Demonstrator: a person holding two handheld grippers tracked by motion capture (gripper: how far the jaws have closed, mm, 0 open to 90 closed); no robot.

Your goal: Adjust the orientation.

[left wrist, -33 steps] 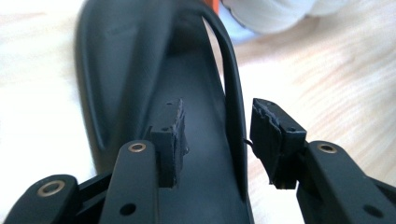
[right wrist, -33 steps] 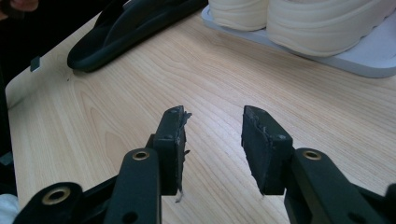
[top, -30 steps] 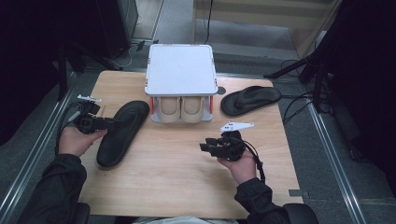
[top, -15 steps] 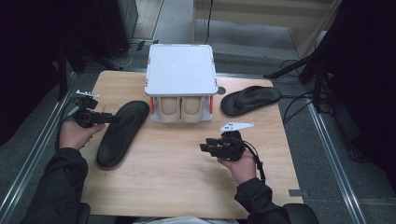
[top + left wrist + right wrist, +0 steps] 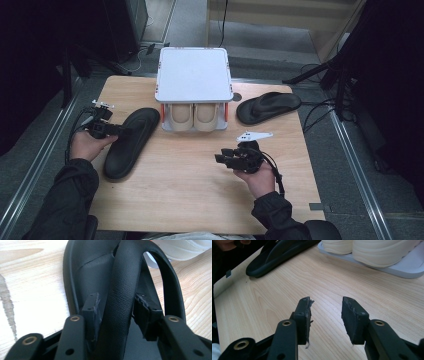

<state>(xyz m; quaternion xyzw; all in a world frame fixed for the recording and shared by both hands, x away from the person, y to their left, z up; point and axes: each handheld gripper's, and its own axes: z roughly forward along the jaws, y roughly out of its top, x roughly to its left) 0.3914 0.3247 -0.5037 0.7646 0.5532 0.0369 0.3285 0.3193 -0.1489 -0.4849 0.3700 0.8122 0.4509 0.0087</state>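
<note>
At the left of the desk [image 5: 200, 200], the left hand-held gripper [image 5: 111, 130] sits at the near black flip-flop [image 5: 127, 145], which lies lengthwise just left of the white rack [image 5: 194, 75]. Its jaws have just been closing and now straddle the sandal's strap [image 5: 120, 297], the pads [image 5: 91, 307] pressing on either side of it. Under the rack's top stand cream shoes [image 5: 194, 116]. To the right, the right hand-held gripper [image 5: 220, 158] hovers over bare wood, jaws parted, nothing between them. A second flip-flop [image 5: 267, 106] lies at the far right.
</note>
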